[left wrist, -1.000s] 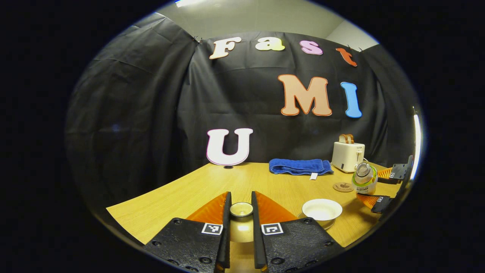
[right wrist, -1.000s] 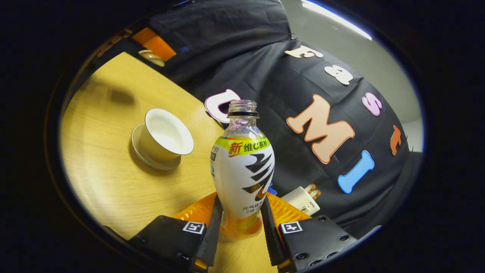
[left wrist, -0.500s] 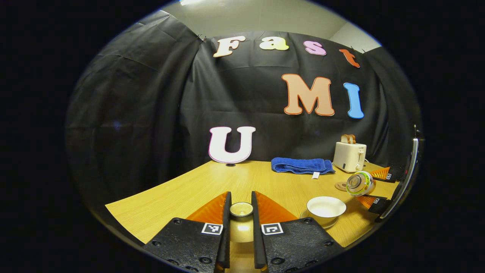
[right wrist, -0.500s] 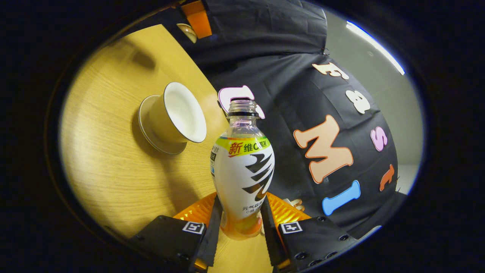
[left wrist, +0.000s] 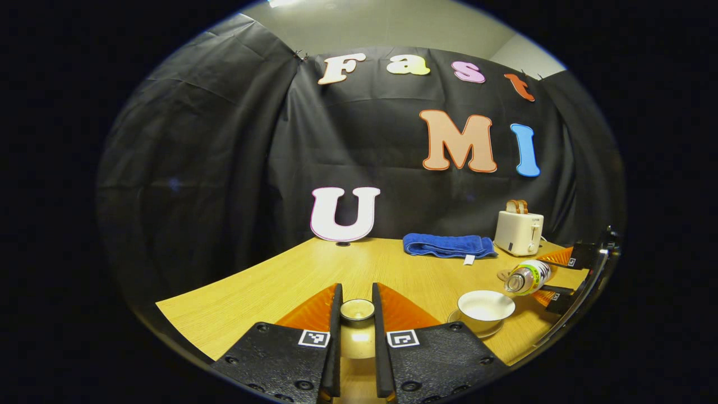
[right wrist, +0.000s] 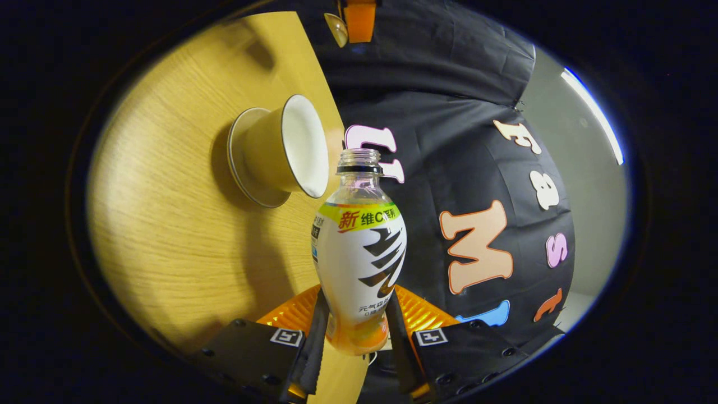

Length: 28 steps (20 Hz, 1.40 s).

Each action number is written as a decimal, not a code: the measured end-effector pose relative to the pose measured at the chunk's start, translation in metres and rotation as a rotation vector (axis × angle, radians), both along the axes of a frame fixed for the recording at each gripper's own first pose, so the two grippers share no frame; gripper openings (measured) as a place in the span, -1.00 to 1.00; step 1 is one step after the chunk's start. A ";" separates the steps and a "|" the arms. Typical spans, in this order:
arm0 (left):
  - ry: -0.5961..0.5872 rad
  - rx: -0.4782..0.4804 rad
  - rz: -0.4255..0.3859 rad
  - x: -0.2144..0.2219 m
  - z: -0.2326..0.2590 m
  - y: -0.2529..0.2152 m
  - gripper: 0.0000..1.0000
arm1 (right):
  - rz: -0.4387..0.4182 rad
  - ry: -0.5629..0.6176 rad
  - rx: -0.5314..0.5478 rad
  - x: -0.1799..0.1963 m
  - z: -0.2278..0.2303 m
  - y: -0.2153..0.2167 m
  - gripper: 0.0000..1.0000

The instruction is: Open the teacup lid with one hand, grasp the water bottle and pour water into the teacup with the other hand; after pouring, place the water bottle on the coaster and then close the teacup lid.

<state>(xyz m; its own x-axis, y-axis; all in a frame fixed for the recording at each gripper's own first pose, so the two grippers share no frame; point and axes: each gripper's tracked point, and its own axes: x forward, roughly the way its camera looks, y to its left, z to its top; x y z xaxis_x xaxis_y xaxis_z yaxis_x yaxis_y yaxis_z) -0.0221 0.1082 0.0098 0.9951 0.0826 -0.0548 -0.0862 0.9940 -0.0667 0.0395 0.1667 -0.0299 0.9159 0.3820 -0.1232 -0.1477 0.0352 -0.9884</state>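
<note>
My left gripper (left wrist: pixel 357 296) is shut on the teacup lid (left wrist: pixel 357 310), held off to the left of the cup over the table. The white teacup (left wrist: pixel 486 306) stands open on its saucer (left wrist: pixel 457 317). To its right, my right gripper (left wrist: pixel 552 277) holds the uncapped water bottle (left wrist: pixel 527 277) tipped almost level, its mouth just above the cup's right rim. In the right gripper view, that gripper (right wrist: pixel 357 298) is shut on the bottle (right wrist: pixel 359 252), the teacup (right wrist: pixel 286 148) lies beyond its mouth, and the left gripper (right wrist: pixel 358 19) carries the lid (right wrist: pixel 335 28). No stream of water shows.
A round coaster (left wrist: pixel 502 274) lies on the wooden table (left wrist: pixel 269 286) behind the cup, partly hidden by the bottle. A folded blue towel (left wrist: pixel 449 246) and a white toaster (left wrist: pixel 519 233) with toast stand at the back right against the wall.
The right gripper has tipped the bottle further, from slanted to almost level, and brought its mouth closer to the cup. The left gripper with the lid has barely moved.
</note>
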 end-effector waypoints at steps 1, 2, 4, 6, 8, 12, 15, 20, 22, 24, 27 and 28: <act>-0.001 -0.002 0.000 0.000 0.000 0.000 -0.55 | 0.005 -0.009 -0.016 0.001 0.000 0.000 0.15; -0.002 -0.004 0.000 0.000 0.000 0.000 -0.55 | 0.005 -0.012 -0.035 0.001 -0.002 0.000 0.15; 0.000 -0.006 0.000 0.001 0.000 0.001 -0.55 | 0.007 -0.015 -0.071 0.003 0.000 -0.001 0.15; 0.001 -0.009 -0.002 0.000 -0.001 0.001 -0.55 | 0.012 -0.027 -0.109 0.005 0.001 -0.001 0.15; 0.003 -0.010 -0.002 0.001 -0.003 0.002 -0.55 | 0.017 -0.034 -0.139 0.006 0.001 -0.002 0.15; 0.009 -0.013 -0.002 0.002 -0.005 0.002 -0.55 | 0.038 -0.070 -0.219 0.007 0.006 -0.002 0.15; 0.008 -0.015 0.000 0.003 -0.006 0.003 -0.55 | 0.047 -0.084 -0.255 0.012 0.006 -0.001 0.15; 0.002 -0.007 0.006 0.003 -0.003 0.005 -0.55 | 0.075 -0.113 -0.313 0.010 0.013 0.003 0.15; -0.001 -0.006 0.008 0.002 -0.002 0.006 -0.55 | 0.085 -0.124 -0.333 0.007 0.013 0.006 0.15; -0.006 -0.005 0.010 0.002 -0.002 0.006 -0.56 | 0.093 -0.128 -0.346 0.009 0.015 0.008 0.15; -0.010 -0.002 0.011 0.001 0.000 0.007 -0.54 | 0.102 -0.138 -0.366 0.009 0.016 0.009 0.15; -0.010 -0.002 0.011 0.001 0.001 0.007 -0.55 | 0.107 -0.143 -0.376 0.009 0.017 0.010 0.15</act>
